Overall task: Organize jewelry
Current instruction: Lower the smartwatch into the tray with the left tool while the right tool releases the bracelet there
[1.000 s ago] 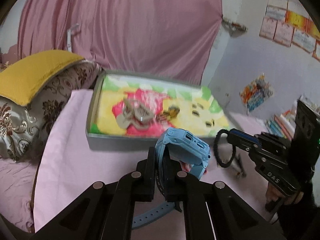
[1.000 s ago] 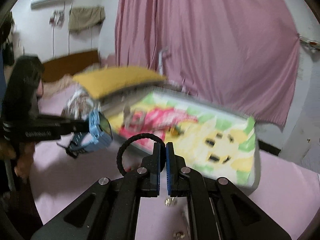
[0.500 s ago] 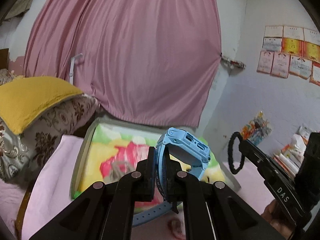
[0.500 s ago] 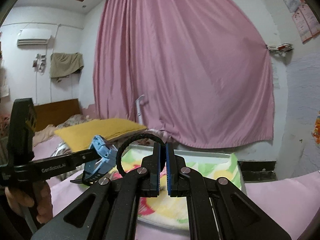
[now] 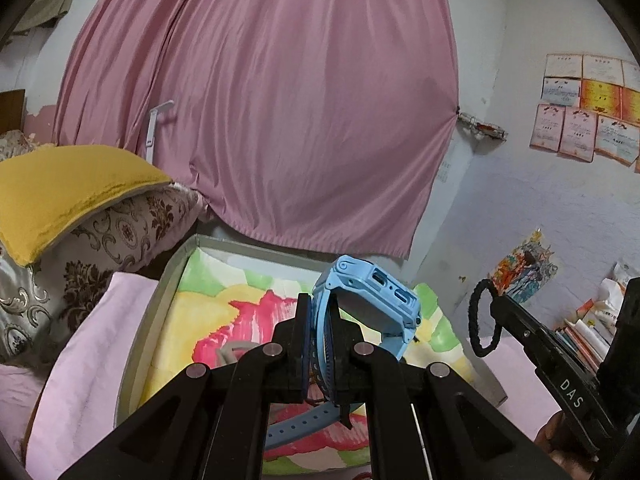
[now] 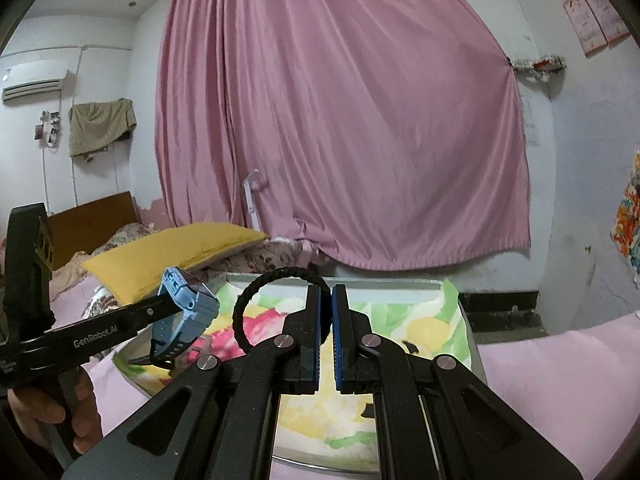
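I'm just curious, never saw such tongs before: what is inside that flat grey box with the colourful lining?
The grey box shows a bright lining and a greyish item peeking out. The left gripper and its blue watch cover the rest.

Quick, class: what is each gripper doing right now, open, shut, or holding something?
Left gripper: shut on the blue watch.
Right gripper: shut on the black braided bracelet.
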`<state>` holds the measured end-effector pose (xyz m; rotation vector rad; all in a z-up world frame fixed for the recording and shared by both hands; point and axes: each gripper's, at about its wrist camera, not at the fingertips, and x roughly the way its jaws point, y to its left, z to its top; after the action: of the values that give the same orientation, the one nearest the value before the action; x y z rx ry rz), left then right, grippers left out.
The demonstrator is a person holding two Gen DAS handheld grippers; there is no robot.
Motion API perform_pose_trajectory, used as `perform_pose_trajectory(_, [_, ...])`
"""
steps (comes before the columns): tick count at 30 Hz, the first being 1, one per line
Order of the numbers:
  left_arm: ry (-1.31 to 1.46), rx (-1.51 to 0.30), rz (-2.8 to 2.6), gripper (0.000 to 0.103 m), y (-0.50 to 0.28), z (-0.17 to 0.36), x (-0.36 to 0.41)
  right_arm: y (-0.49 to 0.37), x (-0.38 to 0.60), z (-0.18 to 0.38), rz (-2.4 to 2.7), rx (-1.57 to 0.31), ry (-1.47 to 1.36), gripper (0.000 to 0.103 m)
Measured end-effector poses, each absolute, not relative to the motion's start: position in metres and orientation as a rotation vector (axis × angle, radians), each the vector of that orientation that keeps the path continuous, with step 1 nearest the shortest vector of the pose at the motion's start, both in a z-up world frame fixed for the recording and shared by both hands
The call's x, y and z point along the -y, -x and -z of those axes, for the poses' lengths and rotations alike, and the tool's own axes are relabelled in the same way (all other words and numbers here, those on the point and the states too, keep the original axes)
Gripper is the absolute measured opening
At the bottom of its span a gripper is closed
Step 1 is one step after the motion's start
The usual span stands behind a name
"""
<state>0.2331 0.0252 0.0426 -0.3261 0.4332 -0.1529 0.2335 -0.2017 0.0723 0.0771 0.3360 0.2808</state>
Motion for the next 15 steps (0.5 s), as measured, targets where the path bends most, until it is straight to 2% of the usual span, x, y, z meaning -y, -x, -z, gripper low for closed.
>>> perform_pose_trajectory(15, [0.274, -0.604, 0.157, 0.006, -0.245, -0.023, -0.015, -0.266, 0.22, -0.035, -0.279, -0.589, -0.135, 0.005])
